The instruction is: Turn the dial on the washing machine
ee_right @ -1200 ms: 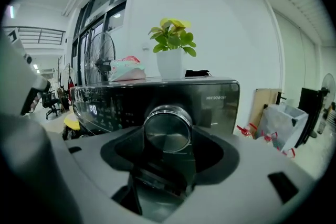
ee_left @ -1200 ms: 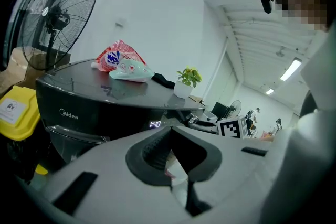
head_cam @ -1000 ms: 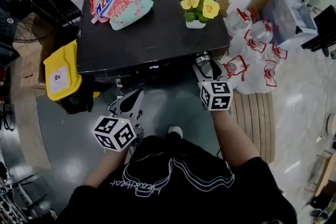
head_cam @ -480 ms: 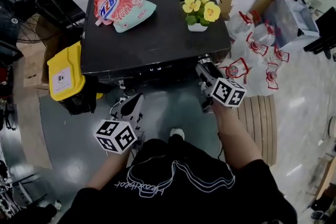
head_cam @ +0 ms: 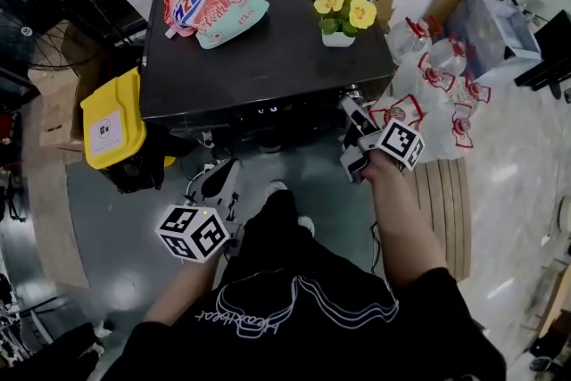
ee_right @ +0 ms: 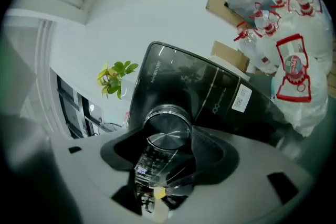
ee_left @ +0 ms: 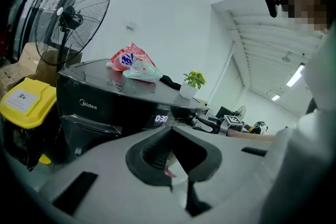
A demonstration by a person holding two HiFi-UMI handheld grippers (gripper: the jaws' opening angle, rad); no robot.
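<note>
Rotation of the right gripper (head_cam: 354,116) is seen over the last second, fingers clamped on the dial (ee_right: 168,126) at the washing machine's (head_cam: 259,49) front corner; turning is judged under way. The left gripper's (ee_left: 169,131) fingers are closed, empty.

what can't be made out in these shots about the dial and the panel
- Dial setting: the right gripper view shows only its metal face, with no pointer or marks.
- Dial in the head view: hidden behind the right gripper and the washing machine front edge.
- Panel print, right gripper view: too small and blurred to read.
</note>
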